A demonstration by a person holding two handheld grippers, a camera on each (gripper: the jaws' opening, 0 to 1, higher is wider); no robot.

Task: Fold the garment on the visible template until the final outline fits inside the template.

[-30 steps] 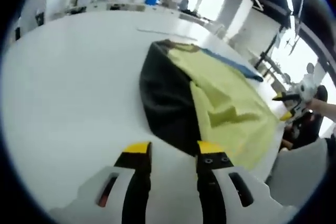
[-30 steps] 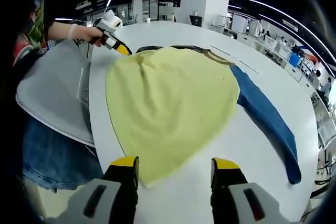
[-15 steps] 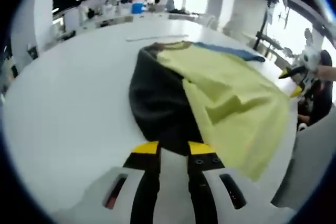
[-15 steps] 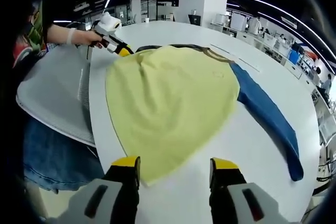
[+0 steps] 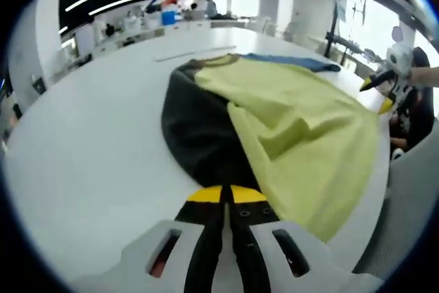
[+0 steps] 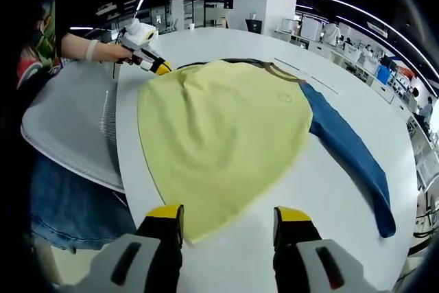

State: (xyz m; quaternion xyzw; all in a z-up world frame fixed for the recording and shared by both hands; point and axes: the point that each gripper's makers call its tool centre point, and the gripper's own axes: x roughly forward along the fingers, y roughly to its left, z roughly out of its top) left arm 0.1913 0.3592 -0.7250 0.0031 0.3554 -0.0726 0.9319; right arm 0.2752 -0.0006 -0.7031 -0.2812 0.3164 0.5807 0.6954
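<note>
White gripper (image 6: 225, 219) bodies, black jaws with yellow tips (slotted housings); person's blue denim (image 6: 72, 204).

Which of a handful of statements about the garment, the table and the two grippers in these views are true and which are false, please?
1. The garment lies on a white table. True.
2. The right gripper has its jaws shut. False: they stand apart, open, at the hem of the yellow part.
3. The left gripper has its jaws closed together at the edge of the black part. True.
4. The blue sleeve is folded over the yellow part. False: it lies stretched out on the table beside it.
5. The garment is one colour all over. False: it shows yellow, black and blue.
</note>
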